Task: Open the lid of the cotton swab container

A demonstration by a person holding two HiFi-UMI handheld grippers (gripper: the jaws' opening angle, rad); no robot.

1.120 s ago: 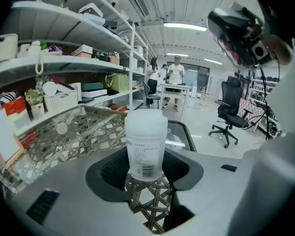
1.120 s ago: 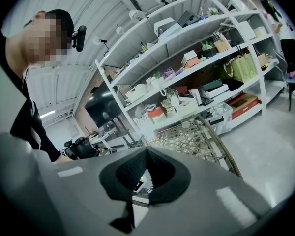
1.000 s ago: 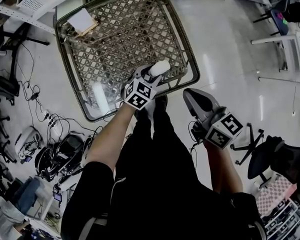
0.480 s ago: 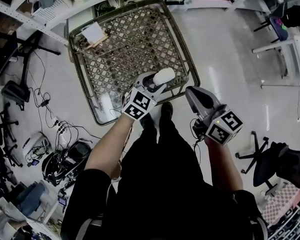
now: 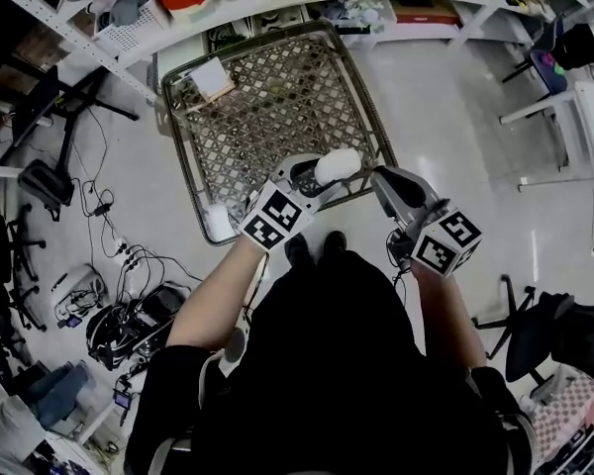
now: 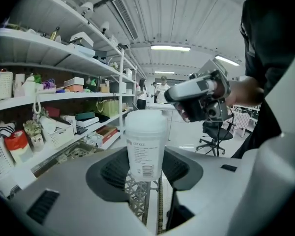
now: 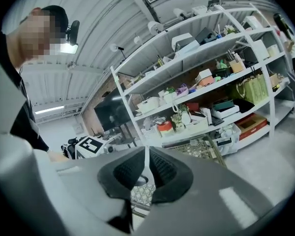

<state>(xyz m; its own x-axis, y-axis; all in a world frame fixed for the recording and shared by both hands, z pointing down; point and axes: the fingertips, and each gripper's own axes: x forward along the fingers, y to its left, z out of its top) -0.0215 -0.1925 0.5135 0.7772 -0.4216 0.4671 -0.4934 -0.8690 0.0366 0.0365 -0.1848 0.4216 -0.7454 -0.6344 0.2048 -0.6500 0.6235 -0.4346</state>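
The cotton swab container is held upright in the left gripper, pinched low on its body by the two dark pads, with the white lid on and standing clear above them. In the head view it is carried in the air over the near edge of the lattice basket. The right gripper is beside it and apart from it. Its jaws are almost pressed together and have just been eased open, so that only a thin slit shows, and nothing is between them.

The lid is judged not yet touched. For the step to be done well, the right jaws would need to be spread wider than the lid and brought level with it – not lower, where the label is. The lid should be gripped by its rim alone, and the body kept firmly pinched and upright so that no swabs are spilled when the lid is freed.
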